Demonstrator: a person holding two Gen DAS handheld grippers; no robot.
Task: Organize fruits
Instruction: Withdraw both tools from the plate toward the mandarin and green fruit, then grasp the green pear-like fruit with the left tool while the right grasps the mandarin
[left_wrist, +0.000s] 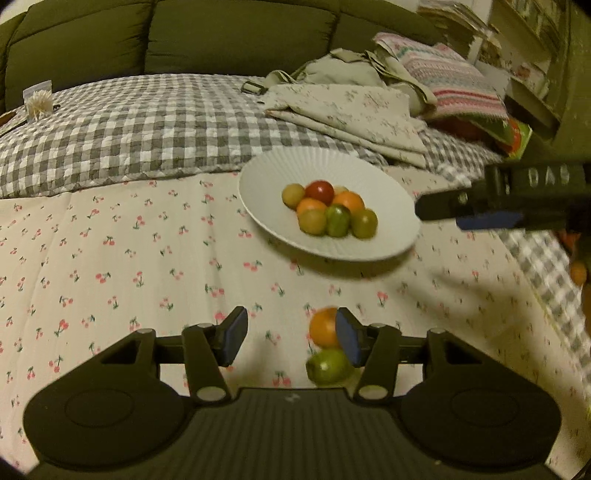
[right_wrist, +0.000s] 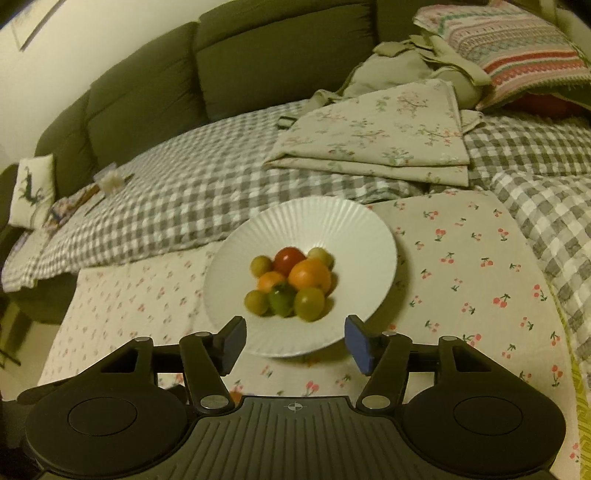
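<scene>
Left gripper (left_wrist: 291, 338) and right gripper (right_wrist: 295, 341) jaws apart, empty; orange fruit (left_wrist: 323, 328) and green fruit (left_wrist: 327, 365) lie on cherry-print cloth (left_wrist: 147, 277) near white plate (left_wrist: 266, 206): centre jaws, clamp gently.

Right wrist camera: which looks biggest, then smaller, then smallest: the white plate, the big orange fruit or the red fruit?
1. White plate
2. Big orange fruit
3. Red fruit

The red fruit sits farther back and is partly hidden, so its true size could be closer to the orange one's.
</scene>
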